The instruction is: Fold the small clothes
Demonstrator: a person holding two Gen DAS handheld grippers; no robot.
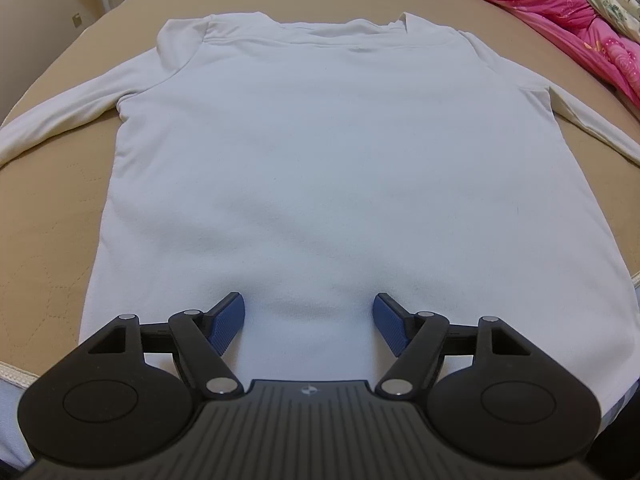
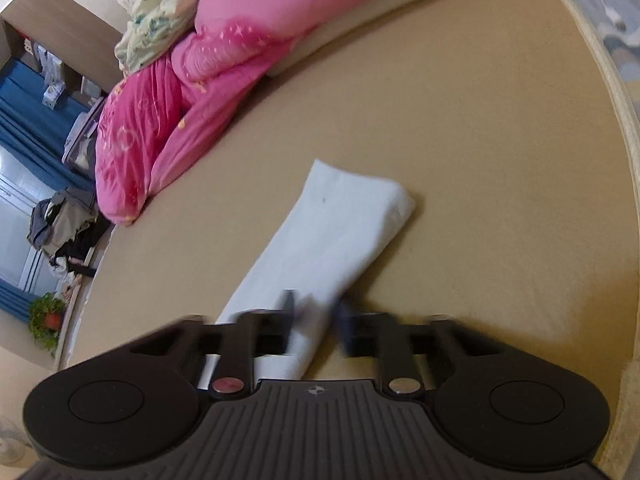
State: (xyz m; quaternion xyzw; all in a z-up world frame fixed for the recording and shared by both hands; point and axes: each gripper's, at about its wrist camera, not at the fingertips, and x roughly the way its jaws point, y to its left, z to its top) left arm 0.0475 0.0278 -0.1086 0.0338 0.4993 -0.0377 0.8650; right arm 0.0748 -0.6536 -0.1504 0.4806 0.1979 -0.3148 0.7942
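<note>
A white long-sleeved shirt [image 1: 320, 152] lies flat on the tan bed, collar at the far end, both sleeves spread out to the sides. My left gripper [image 1: 308, 320] is open over the shirt's near hem, its blue pads apart on either side of the cloth. In the right wrist view a white sleeve [image 2: 340, 232] runs away over the bed, its cuff at the far end. My right gripper [image 2: 314, 320] is blurred; its jaws stand a small way apart around the sleeve's near part. I cannot tell if they grip it.
A pink quilt [image 2: 192, 80] and a pale flowered blanket [image 2: 156, 4] are piled at the bed's far side; the quilt also shows in the left wrist view [image 1: 560, 12]. The bed's edge [image 2: 624, 160] curves at the right. Furniture and a plant [image 2: 46, 316] stand beyond.
</note>
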